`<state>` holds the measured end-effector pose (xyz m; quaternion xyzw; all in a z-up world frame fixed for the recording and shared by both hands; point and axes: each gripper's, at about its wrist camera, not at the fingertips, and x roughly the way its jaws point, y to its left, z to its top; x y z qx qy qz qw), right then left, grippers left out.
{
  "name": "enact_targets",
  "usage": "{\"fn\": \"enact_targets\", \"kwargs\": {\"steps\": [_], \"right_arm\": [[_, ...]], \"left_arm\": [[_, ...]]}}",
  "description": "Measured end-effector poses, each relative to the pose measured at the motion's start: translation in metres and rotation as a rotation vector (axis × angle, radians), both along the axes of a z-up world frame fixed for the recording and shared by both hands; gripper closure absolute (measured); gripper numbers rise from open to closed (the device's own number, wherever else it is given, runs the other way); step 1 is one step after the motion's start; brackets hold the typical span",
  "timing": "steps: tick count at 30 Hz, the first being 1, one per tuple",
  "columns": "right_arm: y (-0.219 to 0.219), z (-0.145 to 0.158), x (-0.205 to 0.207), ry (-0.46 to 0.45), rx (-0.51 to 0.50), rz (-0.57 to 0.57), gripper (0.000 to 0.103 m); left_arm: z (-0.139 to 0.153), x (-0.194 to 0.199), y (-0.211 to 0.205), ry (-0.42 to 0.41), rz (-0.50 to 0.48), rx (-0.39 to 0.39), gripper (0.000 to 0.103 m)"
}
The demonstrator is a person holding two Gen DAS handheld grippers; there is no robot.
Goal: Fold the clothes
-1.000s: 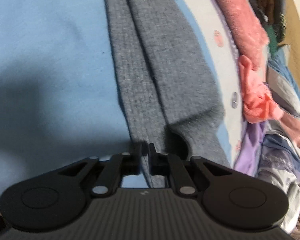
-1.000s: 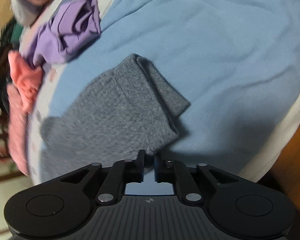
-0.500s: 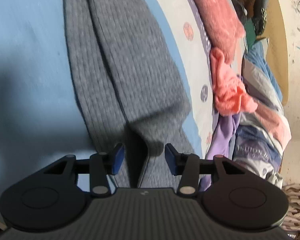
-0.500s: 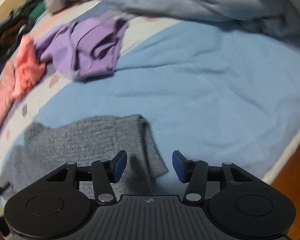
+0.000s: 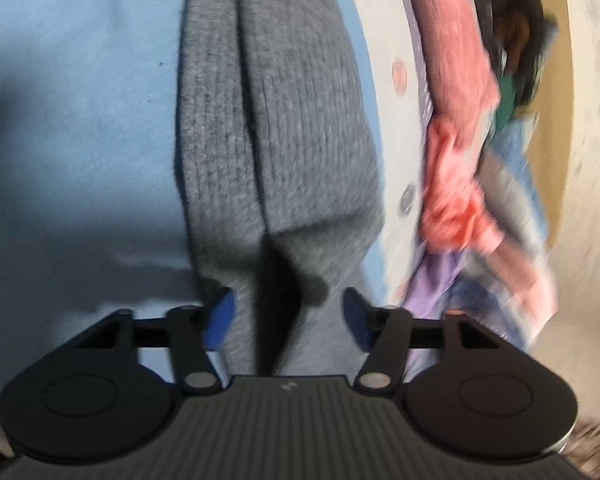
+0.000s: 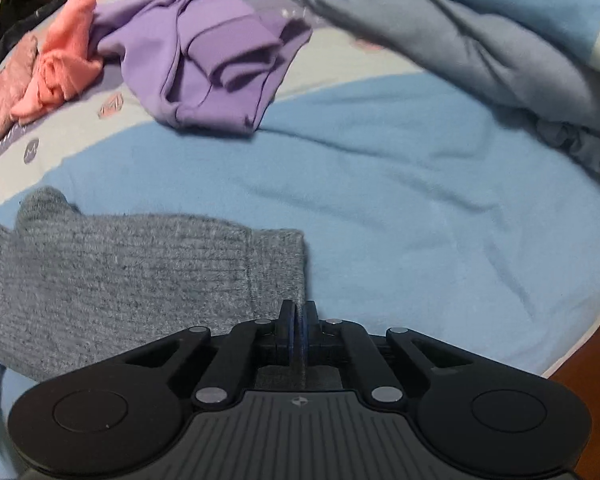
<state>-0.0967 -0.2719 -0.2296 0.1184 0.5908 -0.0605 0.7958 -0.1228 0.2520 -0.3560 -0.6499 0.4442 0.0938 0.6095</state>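
Note:
A grey knit garment (image 5: 276,128) lies folded lengthwise on a light blue blanket (image 5: 72,92). My left gripper (image 5: 286,316) is open, its jaws standing either side of the garment's near end with a raised fold between them. In the right wrist view the same grey garment (image 6: 120,272) lies flat at the lower left. My right gripper (image 6: 299,330) is shut at the garment's near right corner; grey knit shows just behind the jaws, so it seems shut on that edge.
A purple garment (image 6: 208,64), a coral-pink cloth (image 6: 60,68) and a grey-blue bundle (image 6: 460,44) lie on the bed beyond. Pink fuzzy fabric (image 5: 456,48) and dark clothes (image 5: 516,20) sit at the right. The bed edge and wood floor (image 6: 592,392) show at lower right.
My left gripper has opened wider over the garment's end. My right gripper has gone from open to shut at the garment's corner, and the view has tilted up across the bed.

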Motion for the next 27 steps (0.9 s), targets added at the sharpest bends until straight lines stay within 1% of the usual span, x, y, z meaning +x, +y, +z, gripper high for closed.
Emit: {"fn": "enact_targets", "kwargs": {"steps": [1,4,6,7,9,10,12,14,15,17,19,23,25,27], "right_arm": [[0.0,0.0,0.0,-0.001,0.003,-0.004,0.098],[-0.003,0.0,-0.004,0.006,0.025,-0.044,0.094],[-0.008,-0.002,-0.008,0.018,0.045,-0.08,0.093],[-0.011,-0.003,-0.01,0.024,0.056,-0.098,0.091],[-0.014,-0.005,-0.014,0.034,0.064,-0.109,0.088],[-0.014,-0.004,-0.014,0.035,0.068,-0.109,0.087],[-0.015,-0.004,-0.015,0.035,0.076,-0.108,0.087],[-0.014,-0.002,-0.015,0.035,0.078,-0.102,0.087],[-0.013,-0.001,-0.014,0.035,0.078,-0.099,0.087],[-0.011,0.0,-0.013,0.035,0.083,-0.091,0.087],[-0.009,0.001,-0.013,0.032,0.086,-0.077,0.087],[-0.005,0.002,-0.012,0.035,0.081,-0.053,0.087],[-0.005,0.0,-0.012,0.043,0.08,-0.053,0.087],[-0.004,0.0,-0.012,0.045,0.07,-0.053,0.087]], "left_arm": [[-0.004,-0.002,0.003,-0.011,0.048,-0.021,0.027],[-0.022,-0.006,0.01,-0.027,0.203,-0.107,0.027],[-0.037,-0.007,0.009,-0.019,0.276,-0.179,0.027],[-0.044,-0.008,0.009,-0.017,0.308,-0.21,0.027],[-0.045,-0.007,0.006,-0.03,0.326,-0.216,0.027],[-0.046,-0.006,0.004,-0.036,0.334,-0.219,0.029],[-0.047,-0.006,0.001,-0.048,0.352,-0.224,0.046],[-0.048,-0.005,-0.002,-0.06,0.37,-0.227,0.097],[-0.047,-0.007,0.0,-0.064,0.386,-0.21,0.096],[-0.045,-0.01,0.0,-0.081,0.42,-0.202,0.096],[-0.04,-0.011,0.001,-0.097,0.425,-0.19,0.097],[-0.013,-0.019,0.01,-0.135,0.364,-0.096,0.097],[0.003,-0.025,0.017,-0.154,0.295,-0.025,0.097],[0.009,-0.033,0.025,-0.138,0.249,0.022,0.098]]}}
